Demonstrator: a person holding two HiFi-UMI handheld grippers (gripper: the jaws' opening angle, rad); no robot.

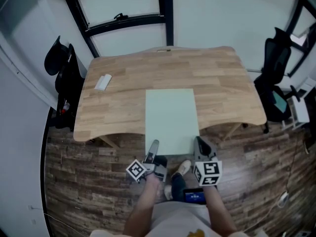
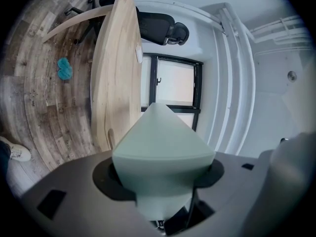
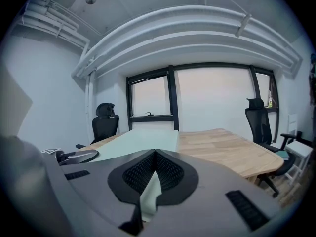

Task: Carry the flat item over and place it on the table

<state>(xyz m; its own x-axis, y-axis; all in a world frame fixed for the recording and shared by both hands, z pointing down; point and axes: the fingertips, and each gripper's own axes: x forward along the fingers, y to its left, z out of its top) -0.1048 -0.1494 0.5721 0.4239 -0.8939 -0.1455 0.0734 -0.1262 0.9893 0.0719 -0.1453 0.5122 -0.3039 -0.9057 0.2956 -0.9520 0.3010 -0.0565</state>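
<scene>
The flat item is a pale green sheet [image 1: 172, 120]. It stretches over the middle of the wooden table [image 1: 123, 83], and its near edge hangs past the table's front. My left gripper [image 1: 153, 149] is shut on the sheet's near left corner. My right gripper [image 1: 200, 144] is shut on the near right corner. In the left gripper view the sheet [image 2: 163, 147] bulges out from between the jaws of the gripper [image 2: 165, 186], and the table [image 2: 116, 68] appears turned on its side. In the right gripper view the sheet [image 3: 143, 139] runs from the gripper [image 3: 152, 189] out level over the tabletop [image 3: 227, 147].
A small white object [image 1: 102, 82] lies near the table's left end. One black office chair [image 1: 64, 78] stands to the left of the table, another [image 1: 276, 78] to the right. Windows with black frames [image 1: 165, 14] are behind it. The person's shoes [image 1: 183, 168] stand on the wood floor.
</scene>
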